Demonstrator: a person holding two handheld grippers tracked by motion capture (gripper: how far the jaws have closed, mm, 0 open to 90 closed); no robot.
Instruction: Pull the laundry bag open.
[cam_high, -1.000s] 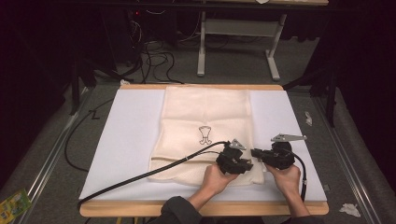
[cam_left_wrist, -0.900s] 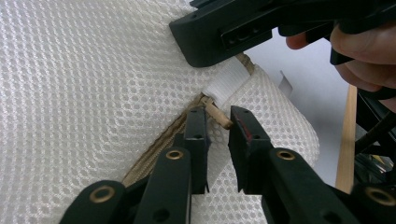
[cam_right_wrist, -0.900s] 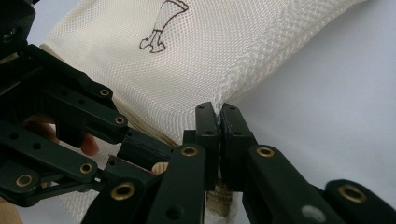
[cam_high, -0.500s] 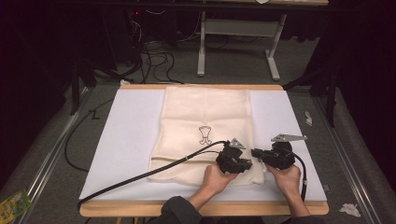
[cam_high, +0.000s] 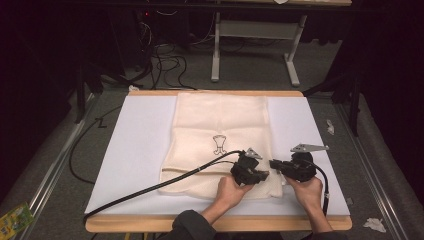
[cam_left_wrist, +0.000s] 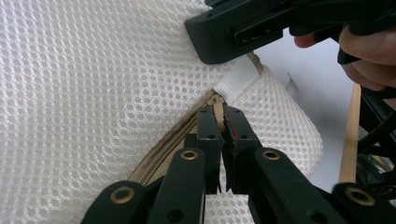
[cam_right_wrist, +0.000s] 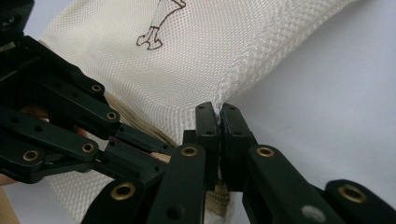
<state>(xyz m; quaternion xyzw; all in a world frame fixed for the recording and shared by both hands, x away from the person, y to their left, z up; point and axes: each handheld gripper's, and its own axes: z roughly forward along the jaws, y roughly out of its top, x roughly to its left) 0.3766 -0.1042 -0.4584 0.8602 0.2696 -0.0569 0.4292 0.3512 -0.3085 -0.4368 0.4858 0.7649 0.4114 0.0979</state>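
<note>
High view showed a cream mesh laundry bag with a small dark printed emblem (cam_high: 220, 137) spread flat on the white-covered table (cam_high: 135, 145), filling the middle of the frame, probably so its zipped edge lay within easy reach at the lower centre. At that edge, just left of the bag's lower right corner, the left hand-held gripper (cam_high: 258, 176) sat on the fabric. Left gripper view had its jaws shut on the tan zipper pull (cam_left_wrist: 218, 112) at centre frame, where the tan zipper (cam_left_wrist: 163, 154) ran up from the lower left; that hold looked meant for drawing the slider along the track. To the right, the right hand-held gripper (cam_high: 274, 164) met the bag's corner, nearly touching the other tool. Right gripper view showed its jaws closed on the mesh seam (cam_right_wrist: 217, 113) at centre frame, seemingly to anchor the cloth so the zipper could travel without the bag bunching.
</note>
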